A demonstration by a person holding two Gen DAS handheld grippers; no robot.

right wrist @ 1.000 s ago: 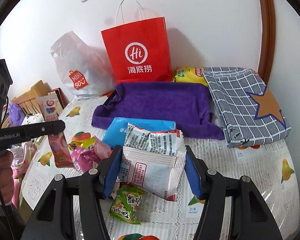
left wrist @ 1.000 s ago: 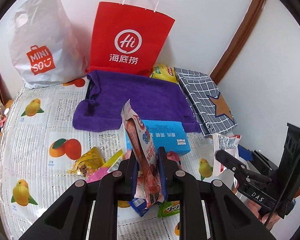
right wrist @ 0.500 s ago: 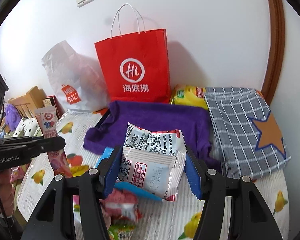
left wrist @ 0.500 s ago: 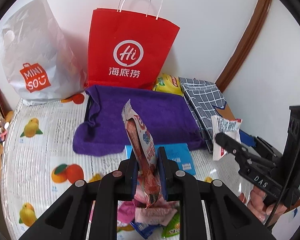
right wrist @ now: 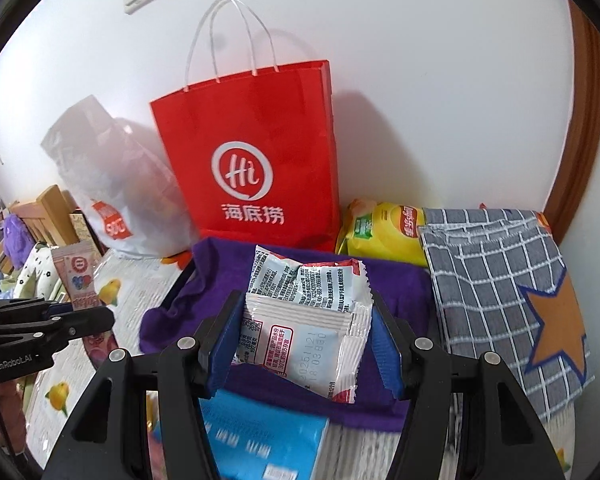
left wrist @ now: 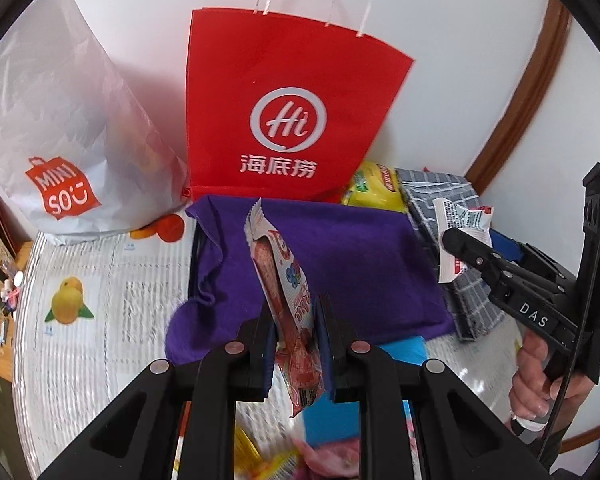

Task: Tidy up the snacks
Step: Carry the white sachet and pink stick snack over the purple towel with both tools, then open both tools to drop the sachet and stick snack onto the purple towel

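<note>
Your bench (left wrist: 100,292) lies bare left of the purple cloth (left wrist: 352,264), which meets the red bag (left wrist: 284,120) behind. Your right hand-held gripper (right wrist: 306,344) clamps a white packet (right wrist: 312,320) above the cloth; your left hand-held gripper (left wrist: 296,344) pinches a slim red snack stick (left wrist: 288,300).

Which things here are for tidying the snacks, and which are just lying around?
For the job:
- red-and-white snack stick in left claw
- white snack packet in right claw
- purple cloth

Lying around:
- red bag
- white bag
- checked cloth
</note>
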